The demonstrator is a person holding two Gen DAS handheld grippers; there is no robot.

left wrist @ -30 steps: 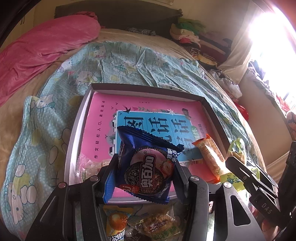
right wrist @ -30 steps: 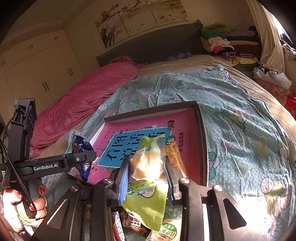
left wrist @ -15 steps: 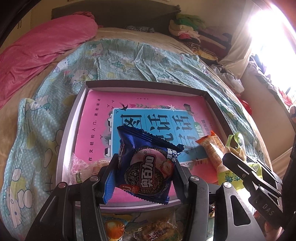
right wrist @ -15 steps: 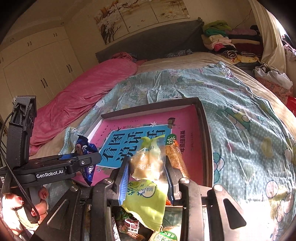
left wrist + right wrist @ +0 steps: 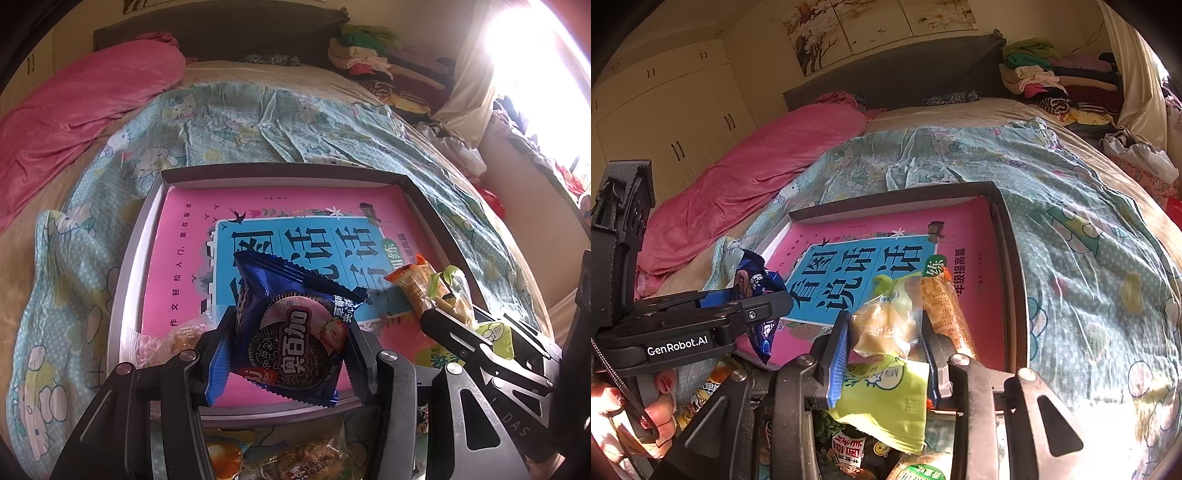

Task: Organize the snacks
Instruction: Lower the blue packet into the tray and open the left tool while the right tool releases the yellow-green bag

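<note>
Bed, patterned teal quilt (image 5: 229, 122); shallow grey tray (image 5: 127, 266) on it, holding a pink-and-blue book (image 5: 184, 266) that fills most of the floor. Left gripper (image 5: 286, 332) clamped on a blue cookie packet (image 5: 291, 325), held above the tray's near edge. Right gripper (image 5: 882, 332) clamped on a yellow-green snack pouch (image 5: 886, 391), held over the tray's near right corner; an orange snack bar (image 5: 942, 310) lies on the book just beside its right finger. A clear-wrapped snack (image 5: 159, 339) sits in the tray's near left corner, partly hidden behind the left finger. More wrapped snacks (image 5: 295, 461) lie on the quilt below the tray's near rim, mostly hidden by the gripper bodies. Pink blanket (image 5: 74, 110) bunched far left; folded clothes (image 5: 1052, 81) stacked by the headboard. A hand (image 5: 646, 413) with red nails grips the left handle.
</note>
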